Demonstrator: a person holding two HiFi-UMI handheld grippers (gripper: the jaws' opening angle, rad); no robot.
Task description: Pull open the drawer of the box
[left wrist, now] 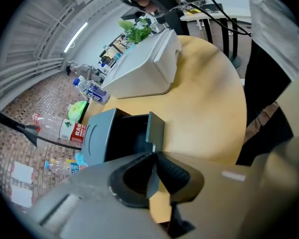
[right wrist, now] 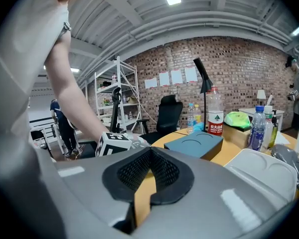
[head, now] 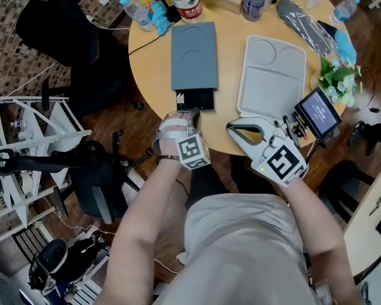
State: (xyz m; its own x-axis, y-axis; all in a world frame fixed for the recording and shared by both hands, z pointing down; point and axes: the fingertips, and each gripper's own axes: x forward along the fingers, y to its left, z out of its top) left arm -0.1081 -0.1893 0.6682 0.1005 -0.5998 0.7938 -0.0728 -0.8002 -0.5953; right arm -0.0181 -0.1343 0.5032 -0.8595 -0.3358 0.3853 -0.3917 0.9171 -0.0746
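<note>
A flat grey-blue box point(head: 193, 56) lies on the round wooden table point(head: 228, 14). Its drawer point(head: 195, 99) sticks out a short way toward me, dark inside. My left gripper point(head: 189, 114) is at the drawer's front. In the left gripper view the pads of the left gripper point(left wrist: 153, 156) pinch a thin grey tab below the drawer front point(left wrist: 156, 128) of the box point(left wrist: 97, 136). My right gripper point(head: 230, 128) hovers at the table's near edge, right of the drawer. Its view shows the right gripper point(right wrist: 148, 154) shut and holding nothing, with the box point(right wrist: 194, 144) ahead.
A white compartment tray point(head: 271, 75) lies right of the box. Bottles point(head: 138, 8), a red-labelled jar point(head: 185, 2) and a dark pouch point(head: 301, 21) crowd the far side. A small screen point(head: 319, 112) and a plant point(head: 336, 75) sit at the right edge. A black chair point(head: 57, 30) stands at left.
</note>
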